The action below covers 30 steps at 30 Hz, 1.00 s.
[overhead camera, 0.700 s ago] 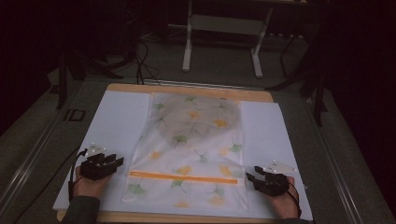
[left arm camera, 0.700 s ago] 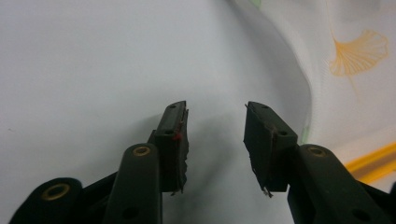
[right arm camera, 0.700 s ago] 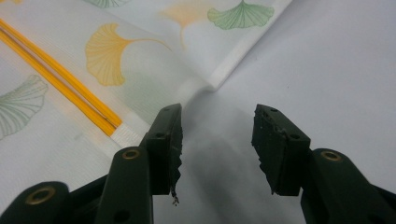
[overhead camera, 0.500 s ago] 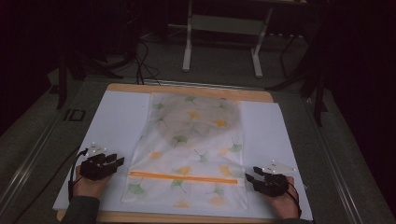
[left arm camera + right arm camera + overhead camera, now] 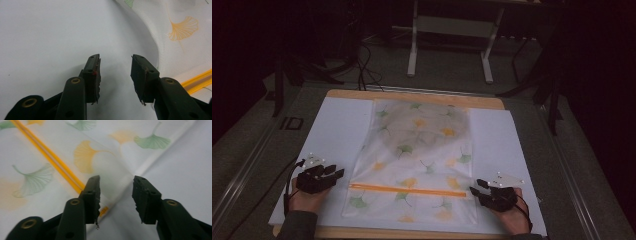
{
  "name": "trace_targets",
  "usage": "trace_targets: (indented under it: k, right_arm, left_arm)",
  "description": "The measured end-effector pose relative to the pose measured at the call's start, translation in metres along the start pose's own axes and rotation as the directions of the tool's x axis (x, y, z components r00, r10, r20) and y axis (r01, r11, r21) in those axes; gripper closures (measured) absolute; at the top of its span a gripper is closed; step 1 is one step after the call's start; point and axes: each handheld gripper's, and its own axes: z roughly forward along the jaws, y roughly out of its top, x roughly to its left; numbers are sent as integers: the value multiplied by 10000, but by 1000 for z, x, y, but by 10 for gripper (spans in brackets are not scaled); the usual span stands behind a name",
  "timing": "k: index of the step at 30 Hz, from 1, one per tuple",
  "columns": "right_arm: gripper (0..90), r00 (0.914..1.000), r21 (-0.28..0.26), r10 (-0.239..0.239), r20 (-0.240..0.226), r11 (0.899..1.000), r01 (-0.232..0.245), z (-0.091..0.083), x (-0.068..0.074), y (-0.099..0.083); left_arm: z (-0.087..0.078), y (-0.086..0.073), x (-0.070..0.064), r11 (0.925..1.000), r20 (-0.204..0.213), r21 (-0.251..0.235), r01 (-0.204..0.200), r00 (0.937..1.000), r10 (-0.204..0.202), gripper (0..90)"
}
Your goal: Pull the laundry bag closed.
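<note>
A translucent white bag (image 5: pixel 417 155) printed with green and orange ginkgo leaves lies flat on the white sheet (image 5: pixel 337 130). An orange zipper strip (image 5: pixel 409 190) runs across it near the front. My left gripper (image 5: pixel 337 172) rests on the sheet just left of the bag, open and holding nothing. In the left gripper view the left gripper (image 5: pixel 115 72) is over bare sheet, the bag's edge (image 5: pixel 160 52) to its right. My right gripper (image 5: pixel 474 189) is at the bag's right edge by the zipper's end. It is open, its jaws straddling the bag's edge (image 5: pixel 140 171) near the zipper strip (image 5: pixel 50 155).
The white sheet covers a wooden board (image 5: pixel 412 96) on a grey table. A white metal stand (image 5: pixel 452 30) and black cables (image 5: pixel 362 55) stand on the dark floor beyond the far edge. A black cable (image 5: pixel 257 200) trails from the left gripper.
Both hands have shifted slightly, the right gripper edging toward the zipper's end. The bag has not moved.
</note>
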Motion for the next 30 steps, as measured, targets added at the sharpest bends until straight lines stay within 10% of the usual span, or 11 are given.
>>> trace_targets:
  k: [18,30]
  right_arm:
    - [676,9784,348,-1758,-1091,9830,1805,19,32,39]
    - [681,9471,367,-2720,-1703,9587,2819,35,53,67]
  left_arm:
    - [-3,0,-2,9998,-25,-71,-192,9998,192,591]
    - [-6,-1,0,9995,48,-294,-66,10000,68,597]
